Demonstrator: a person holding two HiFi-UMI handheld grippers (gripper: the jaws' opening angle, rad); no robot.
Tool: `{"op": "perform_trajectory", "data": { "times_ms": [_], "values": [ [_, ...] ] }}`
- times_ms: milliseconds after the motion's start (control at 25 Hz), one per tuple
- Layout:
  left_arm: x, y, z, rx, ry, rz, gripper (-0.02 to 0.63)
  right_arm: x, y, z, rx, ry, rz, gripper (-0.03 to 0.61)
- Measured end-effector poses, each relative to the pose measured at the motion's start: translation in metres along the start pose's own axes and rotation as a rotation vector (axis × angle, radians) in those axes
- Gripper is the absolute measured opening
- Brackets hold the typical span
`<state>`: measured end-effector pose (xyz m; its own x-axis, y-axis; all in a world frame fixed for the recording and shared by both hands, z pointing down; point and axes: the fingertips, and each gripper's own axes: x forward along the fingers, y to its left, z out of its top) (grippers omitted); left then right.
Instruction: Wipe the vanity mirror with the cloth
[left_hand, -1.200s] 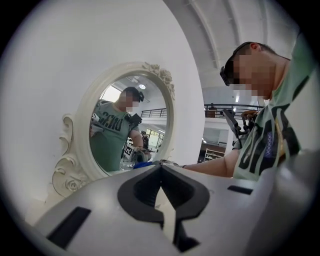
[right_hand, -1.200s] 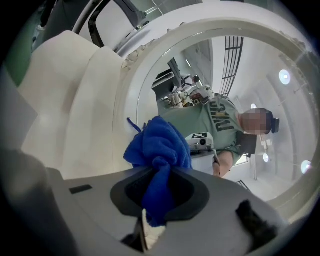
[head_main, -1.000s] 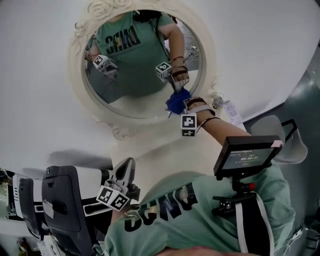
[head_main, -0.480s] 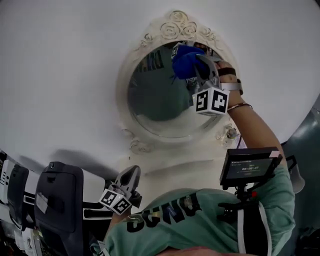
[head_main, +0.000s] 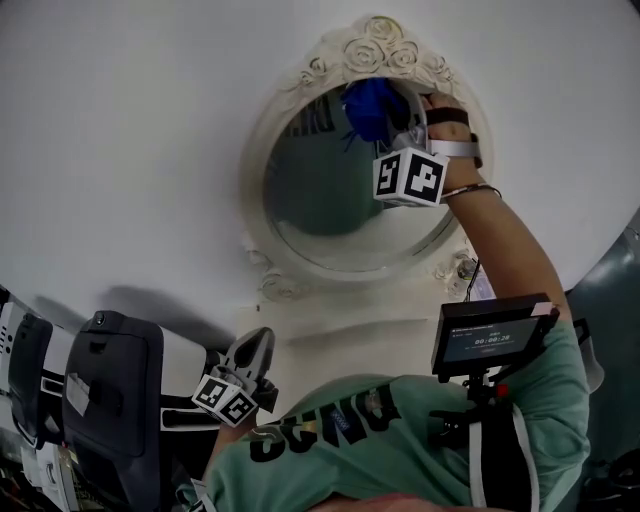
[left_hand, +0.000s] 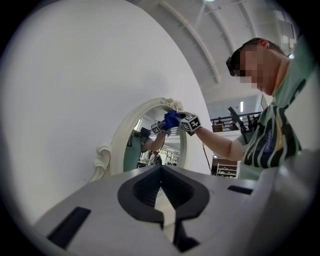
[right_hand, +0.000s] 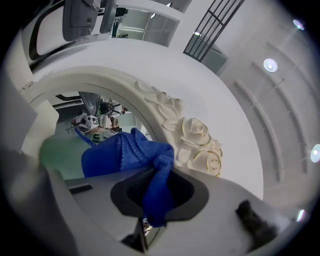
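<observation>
Sweeping upward, the cloth (head_main: 370, 105) is now pressing on the mirror (head_main: 330, 200) at about 12 o'clock of the glass, just under the roses (head_main: 375, 50) of the frame. A second ago it was sitting at the 4 o'clock edge, and half a second ago it was already nearing 1 o'clock. So the wipe is travelling up the right side, and I am judging that the centre and the left half from 7 to 11 o'clock are still waiting for a pass.

The right gripper (head_main: 392, 125) is clenching the cloth. In the right gripper view a blue fold (right_hand: 155, 185) is hanging pinched between the jaws, with the rest bunching against the glass. The left gripper (head_main: 255, 350) is idling low, at 7 o'clock from the mirror and well apart from it. In the left gripper view its jaws are closing on nothing.

Counting: one mirror, one cloth, two grippers, one small screen (head_main: 490, 335) riding on the person's chest at 5 o'clock, and one white wall (head_main: 120, 150) carrying the mirror.
</observation>
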<state>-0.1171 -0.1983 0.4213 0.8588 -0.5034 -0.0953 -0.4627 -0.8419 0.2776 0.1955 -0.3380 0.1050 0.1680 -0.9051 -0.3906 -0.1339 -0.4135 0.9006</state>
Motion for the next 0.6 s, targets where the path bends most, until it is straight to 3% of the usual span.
{"op": "perform_trajectory", "data": {
  "times_ms": [120,240,600],
  "values": [
    [0.012,-0.005,-0.001,0.001,0.003,-0.021,0.009,-0.002,0.008,-0.001,-0.013,-0.003,0.001,0.054],
    [0.017,-0.011,-0.011,-0.003,0.047,-0.046,0.009,-0.026,0.062,-0.007,-0.028,-0.008,0.055,0.054],
    [0.021,-0.009,-0.054,-0.072,0.246,-0.043,0.009,-0.149,0.372,-0.050,-0.052,-0.019,0.449,0.054]
  ]
}}
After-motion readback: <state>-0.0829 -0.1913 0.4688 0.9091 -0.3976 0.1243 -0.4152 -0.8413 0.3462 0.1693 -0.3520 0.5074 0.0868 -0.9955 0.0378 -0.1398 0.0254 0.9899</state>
